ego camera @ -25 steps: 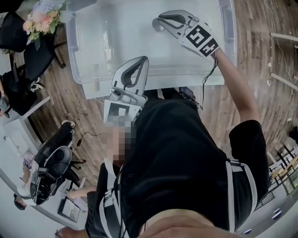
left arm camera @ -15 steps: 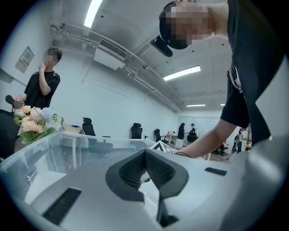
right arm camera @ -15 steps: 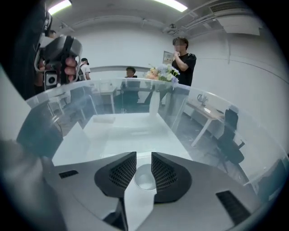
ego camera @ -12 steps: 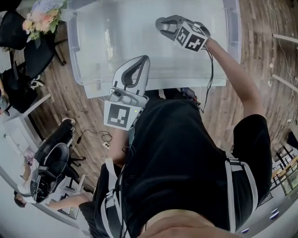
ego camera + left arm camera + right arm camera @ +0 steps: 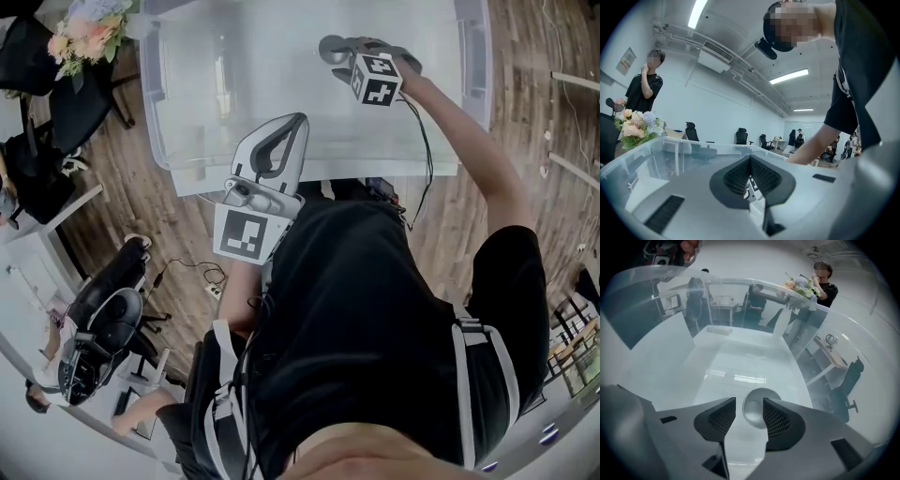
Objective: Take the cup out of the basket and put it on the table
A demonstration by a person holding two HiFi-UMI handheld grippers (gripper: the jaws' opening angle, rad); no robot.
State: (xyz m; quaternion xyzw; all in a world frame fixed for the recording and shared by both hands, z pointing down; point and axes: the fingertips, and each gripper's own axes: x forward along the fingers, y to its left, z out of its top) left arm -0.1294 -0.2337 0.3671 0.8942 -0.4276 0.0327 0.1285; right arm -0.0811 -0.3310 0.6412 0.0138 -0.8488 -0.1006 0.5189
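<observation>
Clear plastic basket (image 5: 156, 103) on a wood floor (image 5: 122, 197). The right gripper (image 5: 749, 402) reaches down inside it. Its jaws are spread, having just been opening, either side of the pale cup (image 5: 754, 409) on the basket's bottom, pads not pressing. The left gripper (image 5: 750, 160), jaws pressed together and empty, hovers at the near rim.

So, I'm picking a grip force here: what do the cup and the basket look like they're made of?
Cup: smooth pale grey with a soft sheen inside, so metal or glossy plastic; the look leaves it open. Basket: most likely clear, glossy hard plastic; an office chair shows through its wall, and light glares on its bottom.
</observation>
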